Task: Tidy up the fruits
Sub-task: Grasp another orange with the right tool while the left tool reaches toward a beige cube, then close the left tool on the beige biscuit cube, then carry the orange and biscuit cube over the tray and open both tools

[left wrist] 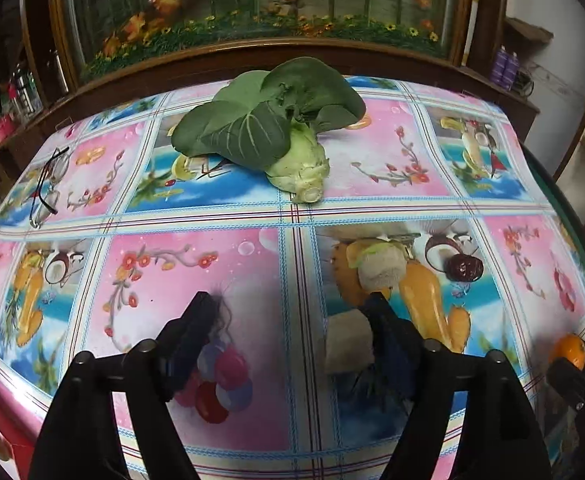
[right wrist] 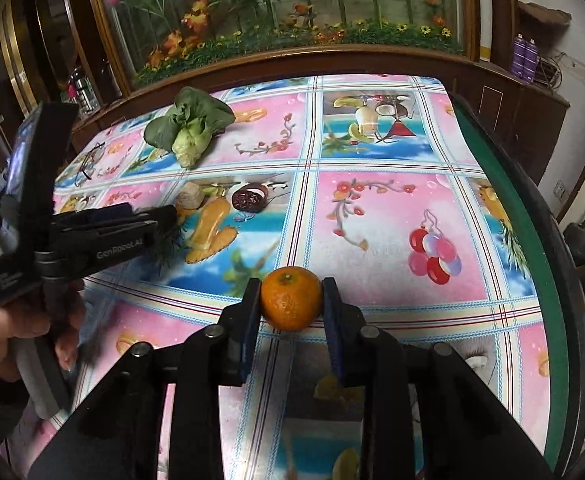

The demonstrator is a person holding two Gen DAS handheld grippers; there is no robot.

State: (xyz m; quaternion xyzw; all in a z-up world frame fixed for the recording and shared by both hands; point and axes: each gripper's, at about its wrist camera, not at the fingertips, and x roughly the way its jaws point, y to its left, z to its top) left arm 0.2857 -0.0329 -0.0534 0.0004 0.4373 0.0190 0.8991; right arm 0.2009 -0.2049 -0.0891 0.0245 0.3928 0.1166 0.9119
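Observation:
A small orange (right wrist: 291,298) sits just above the patterned tablecloth with my right gripper (right wrist: 292,300) shut on it, one pad on each side. In the left wrist view the same orange (left wrist: 568,350) shows at the far right edge. My left gripper (left wrist: 288,308) stands open low over the cloth. A beige chunk (left wrist: 348,344) lies beside its right finger, and the left pad is well away from it. A second beige chunk (left wrist: 380,272) and a dark red date (left wrist: 464,268) lie just beyond. A leafy green bok choy (left wrist: 276,132) rests further back.
Folded glasses (left wrist: 46,184) lie at the far left of the table. A person's hand (right wrist: 12,328) holds the left gripper (right wrist: 156,220). The table's green rim (right wrist: 532,240) runs along the right side. A wooden cabinet with a glass plant display (right wrist: 292,12) stands behind the table.

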